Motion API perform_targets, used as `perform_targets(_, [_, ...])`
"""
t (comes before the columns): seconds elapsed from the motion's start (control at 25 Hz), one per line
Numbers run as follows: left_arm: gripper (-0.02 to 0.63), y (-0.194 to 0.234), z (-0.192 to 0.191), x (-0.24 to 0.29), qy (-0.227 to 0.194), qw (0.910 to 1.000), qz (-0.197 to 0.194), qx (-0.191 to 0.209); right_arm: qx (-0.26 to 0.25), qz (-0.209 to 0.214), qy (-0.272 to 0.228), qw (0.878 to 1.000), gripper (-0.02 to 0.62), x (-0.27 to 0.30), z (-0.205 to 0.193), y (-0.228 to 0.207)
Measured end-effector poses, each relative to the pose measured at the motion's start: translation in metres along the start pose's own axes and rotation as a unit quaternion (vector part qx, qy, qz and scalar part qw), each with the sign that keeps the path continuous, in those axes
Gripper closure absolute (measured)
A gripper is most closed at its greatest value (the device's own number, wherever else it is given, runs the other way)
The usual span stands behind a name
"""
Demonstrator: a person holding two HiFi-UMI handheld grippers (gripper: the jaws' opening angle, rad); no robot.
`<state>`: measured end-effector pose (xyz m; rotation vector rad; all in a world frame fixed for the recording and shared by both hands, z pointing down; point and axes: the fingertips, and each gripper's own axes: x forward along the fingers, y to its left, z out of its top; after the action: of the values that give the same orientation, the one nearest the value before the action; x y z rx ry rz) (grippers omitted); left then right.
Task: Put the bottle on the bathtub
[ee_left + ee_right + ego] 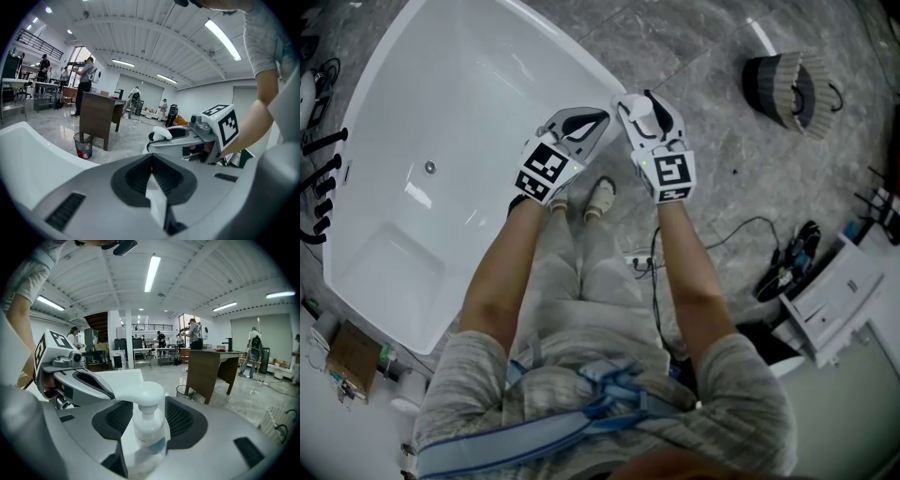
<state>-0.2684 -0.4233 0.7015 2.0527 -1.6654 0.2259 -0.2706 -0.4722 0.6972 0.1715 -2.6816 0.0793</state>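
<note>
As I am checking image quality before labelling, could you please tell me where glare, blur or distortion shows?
Head view: glare streaks on the bathtub, dark vignetted corners. Right gripper view: the bottle goes soft towards its base; the ceiling strip light is blown out. Left gripper view: fisheye bends the ceiling beams; the shut left tongs look soft.

the head view looked steeply down from over the person onto both arms, the bathtub [422,103] at left, the floor [722,178] at right. each gripper view sat close behind its own jaws, facing out across the hall. the left gripper view caught the right gripper [164,137] at its right, the right gripper view the left gripper [105,390] at its left; both shared the waste bin [83,145].
</note>
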Motion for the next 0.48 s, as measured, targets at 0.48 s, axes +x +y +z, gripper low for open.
perform_targets(0.48, [0.603,0.0002,-0.0020,-0.0024,0.004,1.0000,0.004,-0.008,0.004,-0.001,0.010,1.000,0.408,-0.0088,-0.0074,0.0010])
